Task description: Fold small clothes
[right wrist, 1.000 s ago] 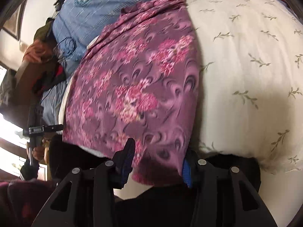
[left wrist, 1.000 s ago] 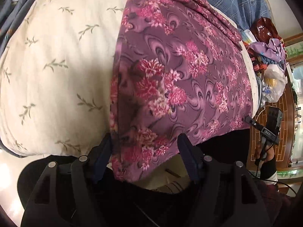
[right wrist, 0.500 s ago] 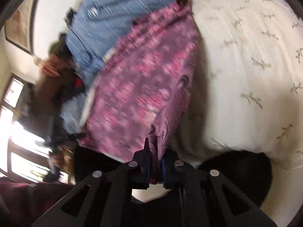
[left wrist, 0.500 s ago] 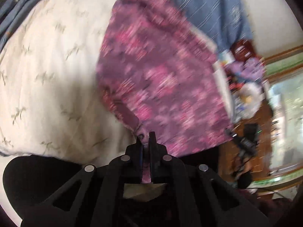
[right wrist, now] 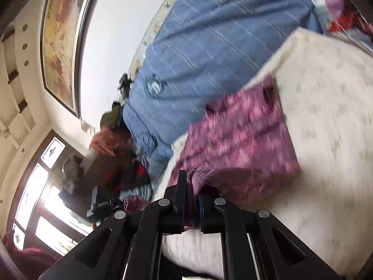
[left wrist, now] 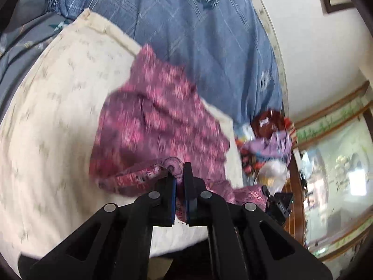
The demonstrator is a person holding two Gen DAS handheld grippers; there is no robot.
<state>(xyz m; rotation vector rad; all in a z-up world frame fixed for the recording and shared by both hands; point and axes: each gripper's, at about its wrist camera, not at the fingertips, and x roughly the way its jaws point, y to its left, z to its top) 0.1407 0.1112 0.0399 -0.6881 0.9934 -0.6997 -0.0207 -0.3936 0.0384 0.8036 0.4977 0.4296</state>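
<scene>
So that the near hem can fold away evenly, the left gripper (left wrist: 179, 182) and right gripper (right wrist: 192, 191) each pinch a corner of the purple floral garment (left wrist: 160, 121) above the cream quilt (left wrist: 51, 121).

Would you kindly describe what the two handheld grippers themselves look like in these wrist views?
Both look alike. The left gripper and right gripper have matte black, angular linkage arms with triangular cut-outs, joined by round silver pivot pins. Each ends in two flat black fingers lined with blue pads. No cables, markings or sleeves are visible.
</scene>
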